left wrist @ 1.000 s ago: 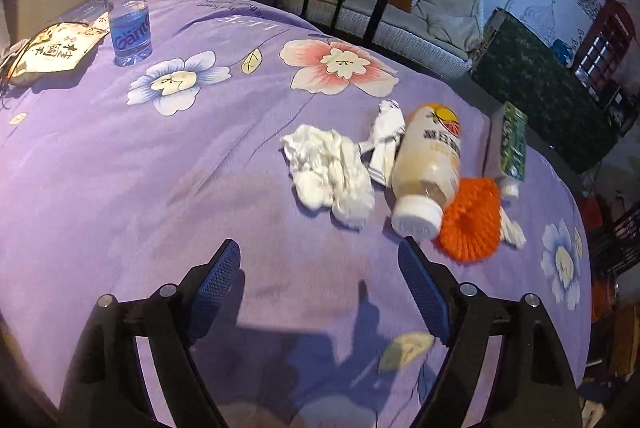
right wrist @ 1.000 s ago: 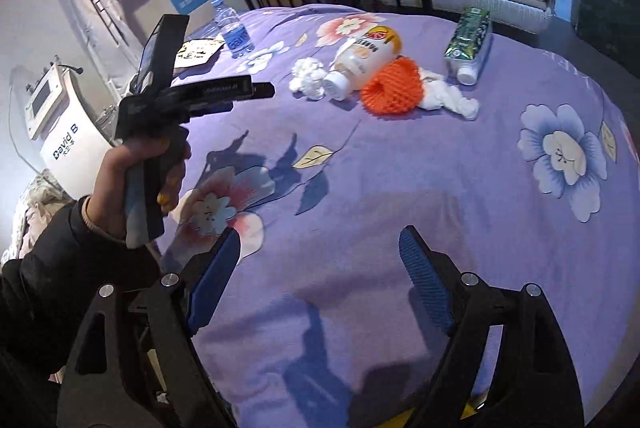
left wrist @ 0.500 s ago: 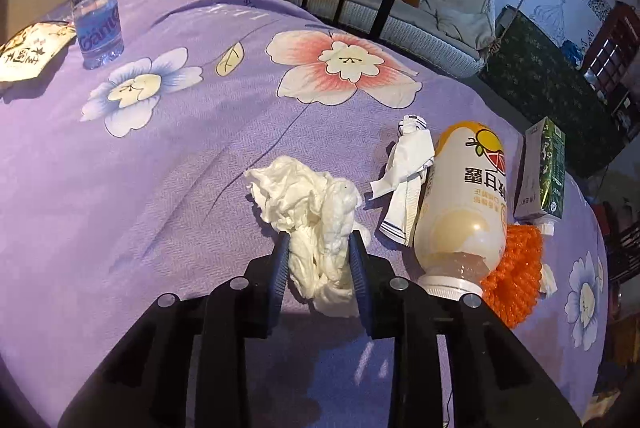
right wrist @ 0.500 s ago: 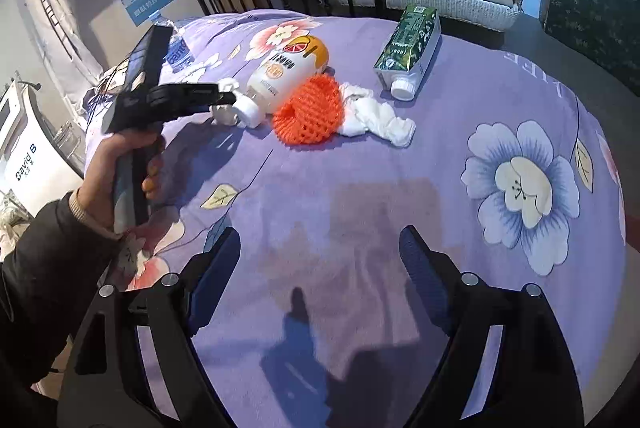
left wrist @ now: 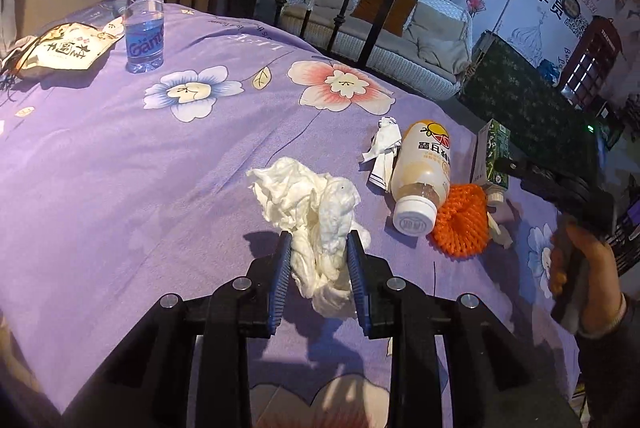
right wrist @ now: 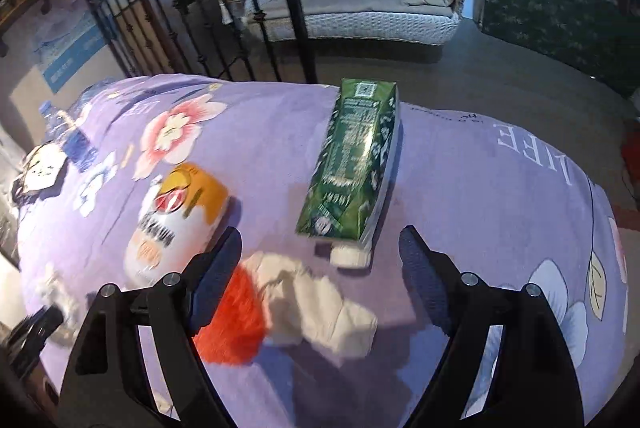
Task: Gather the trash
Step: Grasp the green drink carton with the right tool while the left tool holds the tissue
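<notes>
Crumpled tissue (left wrist: 316, 216) | pinched between pads of left gripper (left wrist: 318, 268), above purple bedspread (left wrist: 120, 155) | step: first pickup, jaws just closed on it | next: carry off to a bin, none in view | right gripper (right wrist: 320, 264) wide open, empty, over white wad (right wrist: 320, 304) beside green carton (right wrist: 352, 163)
</notes>
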`<state>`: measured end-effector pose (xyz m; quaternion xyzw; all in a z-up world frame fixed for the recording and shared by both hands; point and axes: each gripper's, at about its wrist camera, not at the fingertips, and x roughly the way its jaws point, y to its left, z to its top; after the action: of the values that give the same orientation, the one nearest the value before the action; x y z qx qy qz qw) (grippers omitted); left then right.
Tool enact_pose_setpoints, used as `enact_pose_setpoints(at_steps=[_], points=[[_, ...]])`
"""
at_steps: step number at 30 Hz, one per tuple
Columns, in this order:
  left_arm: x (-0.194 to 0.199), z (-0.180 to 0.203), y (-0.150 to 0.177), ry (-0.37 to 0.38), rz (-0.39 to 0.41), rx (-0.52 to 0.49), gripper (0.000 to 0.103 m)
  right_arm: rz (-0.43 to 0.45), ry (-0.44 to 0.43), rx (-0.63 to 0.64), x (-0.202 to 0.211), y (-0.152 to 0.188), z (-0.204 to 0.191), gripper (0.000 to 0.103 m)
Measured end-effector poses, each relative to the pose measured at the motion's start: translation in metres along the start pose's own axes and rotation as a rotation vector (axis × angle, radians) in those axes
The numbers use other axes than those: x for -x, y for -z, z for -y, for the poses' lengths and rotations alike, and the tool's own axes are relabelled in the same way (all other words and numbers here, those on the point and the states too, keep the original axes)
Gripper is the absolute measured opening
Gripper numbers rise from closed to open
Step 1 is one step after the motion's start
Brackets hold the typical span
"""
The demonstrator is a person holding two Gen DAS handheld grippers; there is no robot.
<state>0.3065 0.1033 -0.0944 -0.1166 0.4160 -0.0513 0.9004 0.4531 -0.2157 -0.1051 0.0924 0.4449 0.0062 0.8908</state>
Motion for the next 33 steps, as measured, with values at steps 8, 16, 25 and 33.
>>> enact_pose_setpoints(at_steps=[8, 16, 25, 33], points=[[0.021, -0.003, 0.020, -0.045, 0.019, -0.042, 0.027, -0.083, 0.104, -0.094, -0.061, -0.027, 0.009, 0.061], [0.030, -0.011, 0.028, -0.026, 0.016, -0.006, 0.027, 0.024, 0.084, 0.003, -0.025, -0.016, 0.002, 0.049], [0.072, -0.023, 0.053, -0.022, 0.046, 0.033, 0.027, 0.091, -0.155, 0.156, 0.074, 0.042, -0.029, 0.049], [0.123, -0.051, 0.096, -0.069, 0.042, 0.070, 0.027, 0.023, -0.369, 0.267, 0.147, 0.117, -0.073, 0.049]])
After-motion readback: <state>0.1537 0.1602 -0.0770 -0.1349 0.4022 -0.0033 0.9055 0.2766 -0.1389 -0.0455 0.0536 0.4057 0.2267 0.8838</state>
